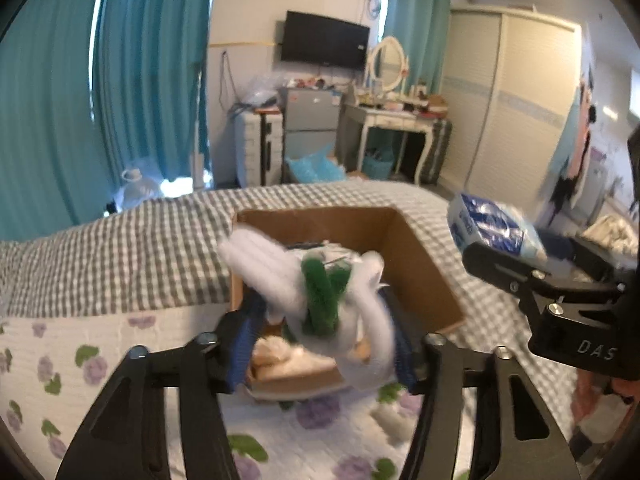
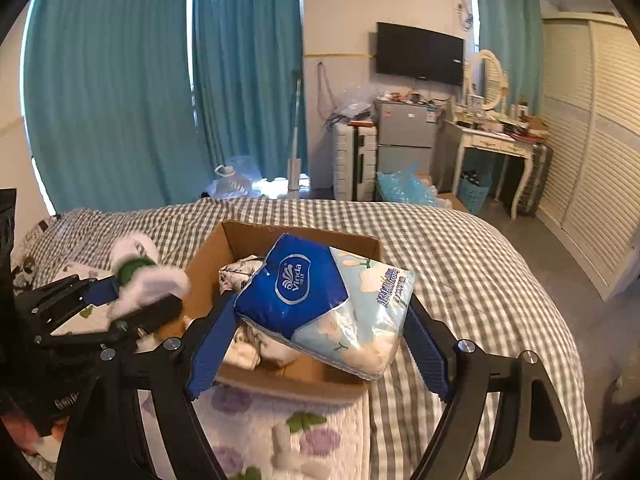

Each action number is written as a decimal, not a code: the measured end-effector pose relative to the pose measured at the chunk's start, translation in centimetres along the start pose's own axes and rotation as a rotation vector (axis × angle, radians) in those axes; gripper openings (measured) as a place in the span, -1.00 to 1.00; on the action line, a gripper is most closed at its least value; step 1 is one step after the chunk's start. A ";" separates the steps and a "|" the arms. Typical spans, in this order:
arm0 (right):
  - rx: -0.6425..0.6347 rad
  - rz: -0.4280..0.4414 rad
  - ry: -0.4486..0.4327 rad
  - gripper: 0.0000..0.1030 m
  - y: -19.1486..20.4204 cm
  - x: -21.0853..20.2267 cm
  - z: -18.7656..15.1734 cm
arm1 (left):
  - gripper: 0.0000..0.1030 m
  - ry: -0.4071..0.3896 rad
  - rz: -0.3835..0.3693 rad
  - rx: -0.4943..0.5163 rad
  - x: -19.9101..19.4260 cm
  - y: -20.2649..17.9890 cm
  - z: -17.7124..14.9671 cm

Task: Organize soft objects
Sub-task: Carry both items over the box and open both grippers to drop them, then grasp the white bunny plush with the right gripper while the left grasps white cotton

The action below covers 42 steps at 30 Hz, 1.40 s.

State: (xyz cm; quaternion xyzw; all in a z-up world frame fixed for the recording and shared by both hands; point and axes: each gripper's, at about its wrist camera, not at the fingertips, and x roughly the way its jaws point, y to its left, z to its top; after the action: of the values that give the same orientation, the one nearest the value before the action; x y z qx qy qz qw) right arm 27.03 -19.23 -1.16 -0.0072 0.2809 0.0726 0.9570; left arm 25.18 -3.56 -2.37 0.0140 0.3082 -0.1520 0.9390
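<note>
My left gripper (image 1: pixel 324 320) is shut on a white plush toy with green parts (image 1: pixel 320 292) and holds it above the near end of an open cardboard box (image 1: pixel 424 272) on the bed. My right gripper (image 2: pixel 320 320) is shut on a blue and pale tissue pack (image 2: pixel 324 300) marked Vinda and holds it over the same box (image 2: pixel 208 260). The pack also shows in the left wrist view (image 1: pixel 492 232), to the right of the box. The plush toy shows in the right wrist view (image 2: pixel 148 276) at the left. Soft items lie inside the box (image 2: pixel 240 268).
The box sits on a bed with a grey checked cover (image 2: pixel 460 264) and a floral quilt (image 2: pixel 248 432) at the near side. Beyond the bed are teal curtains (image 2: pixel 120 100), a small fridge (image 2: pixel 404 136), a white dressing table (image 2: pixel 496 144) and a wardrobe (image 2: pixel 592 152).
</note>
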 end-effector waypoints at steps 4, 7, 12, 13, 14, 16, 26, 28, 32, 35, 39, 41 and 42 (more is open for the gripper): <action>0.026 0.028 0.008 0.60 -0.3 3.6 0.8 | 0.32 0.024 0.033 0.087 2.5 -0.5 -0.4; 0.060 0.032 0.019 0.70 -0.8 5.4 0.9 | 0.35 0.012 0.079 0.140 3.6 -0.6 -0.8; 0.085 0.022 0.032 0.80 -1.2 6.4 0.6 | 0.36 -0.004 0.094 0.145 3.7 -0.3 -1.2; 0.083 0.017 0.036 0.80 -1.2 6.3 0.7 | 0.36 -0.006 0.084 0.154 3.2 -0.4 -1.2; 0.078 0.017 0.034 0.80 -1.2 5.8 0.9 | 0.36 -0.009 0.094 0.162 2.7 -0.5 -1.1; 0.068 0.012 0.028 0.80 -1.0 4.7 1.5 | 0.36 -0.033 0.107 0.164 1.3 -0.7 -0.7; 0.015 -0.016 -0.129 0.80 2.2 -10.4 5.7 | 0.36 -0.216 0.092 0.121 -16.0 -1.4 2.2; 0.011 -0.016 -0.151 0.80 3.0 -13.2 5.8 | 0.36 -0.256 0.081 0.112 -19.6 -1.4 2.1; 0.036 0.005 -0.190 0.96 4.4 -19.2 5.2 | 0.78 -0.386 0.123 0.101 -26.9 -0.8 1.2; 0.035 -0.010 -0.224 0.98 5.5 -22.6 4.4 | 0.78 -0.444 0.169 0.111 -30.1 -0.3 0.3; 0.022 -0.032 -0.240 0.99 6.8 -25.0 2.9 | 0.78 -0.445 0.174 0.096 -31.2 1.3 -1.1; 0.017 -0.040 -0.227 0.99 7.2 -25.1 1.9 | 0.78 -0.418 0.166 0.089 -30.4 2.2 -2.0; 0.015 -0.046 -0.220 0.99 7.5 -24.9 1.4 | 0.78 -0.394 0.150 0.085 -29.8 2.7 -2.4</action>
State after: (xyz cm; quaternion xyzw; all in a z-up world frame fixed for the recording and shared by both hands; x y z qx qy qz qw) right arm 6.00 -15.11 13.65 0.0016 0.1745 0.0490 0.9834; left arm 1.84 7.49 12.84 0.0468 0.1102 -0.0944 0.9883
